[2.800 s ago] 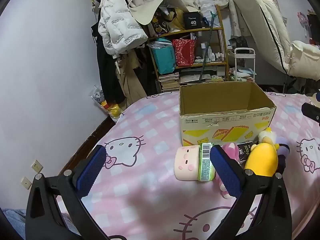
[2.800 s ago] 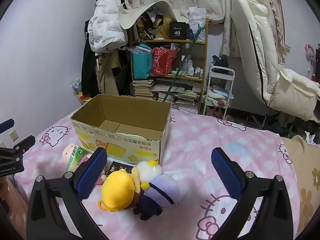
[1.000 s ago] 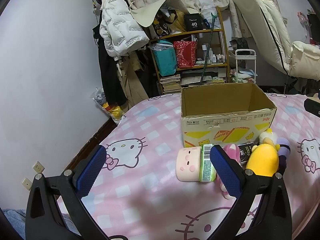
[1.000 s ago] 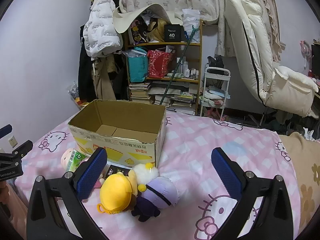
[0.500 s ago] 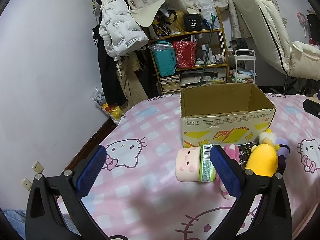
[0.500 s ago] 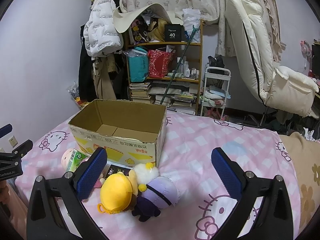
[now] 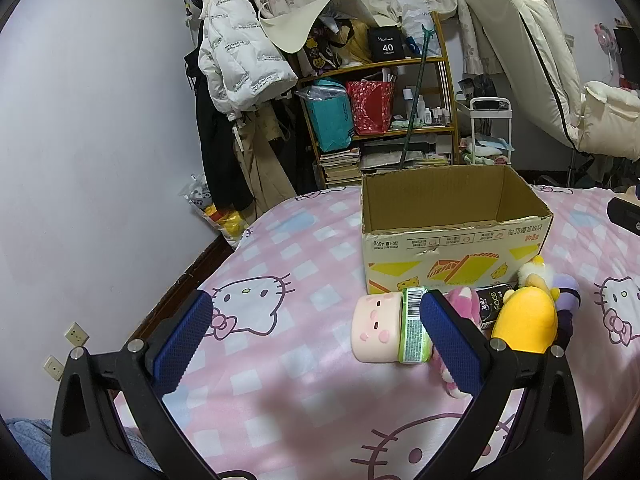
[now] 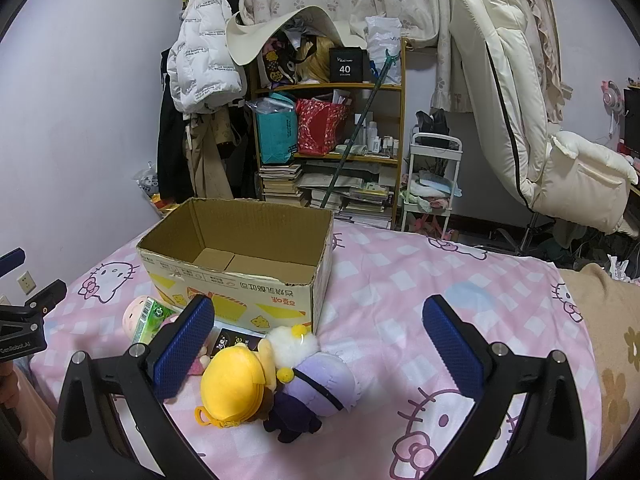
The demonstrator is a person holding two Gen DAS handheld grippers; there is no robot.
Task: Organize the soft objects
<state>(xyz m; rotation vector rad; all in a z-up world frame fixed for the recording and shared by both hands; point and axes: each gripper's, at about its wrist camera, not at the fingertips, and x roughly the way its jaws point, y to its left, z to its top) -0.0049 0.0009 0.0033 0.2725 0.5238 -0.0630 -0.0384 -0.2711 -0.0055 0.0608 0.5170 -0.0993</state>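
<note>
An open, empty cardboard box (image 7: pixel 456 240) (image 8: pixel 240 280) stands on the pink Hello Kitty bed cover. In front of it lie a pink pig-face cushion (image 7: pixel 376 328), a green tissue pack (image 7: pixel 414 330) (image 8: pixel 150 318), a pink plush (image 7: pixel 460 308), a black packet (image 7: pixel 490 306) (image 8: pixel 236 338), and a yellow-capped doll with a purple body (image 7: pixel 526 320) (image 8: pixel 280 380). My left gripper (image 7: pixel 316 340) is open and empty, above the bed left of the toys. My right gripper (image 8: pixel 318 348) is open and empty, just above the doll.
A cluttered wooden shelf (image 8: pixel 332 148) with bags and books stands behind the bed. A white jacket (image 7: pixel 240 64) hangs on the left. A cream recliner (image 8: pixel 540 140) and a small white cart (image 8: pixel 434 176) are at the right. A tan blanket (image 8: pixel 608 328) covers the bed's right side.
Almost nothing has changed. Both views shift very slightly; the toys and the box have not moved, and both grippers stay open.
</note>
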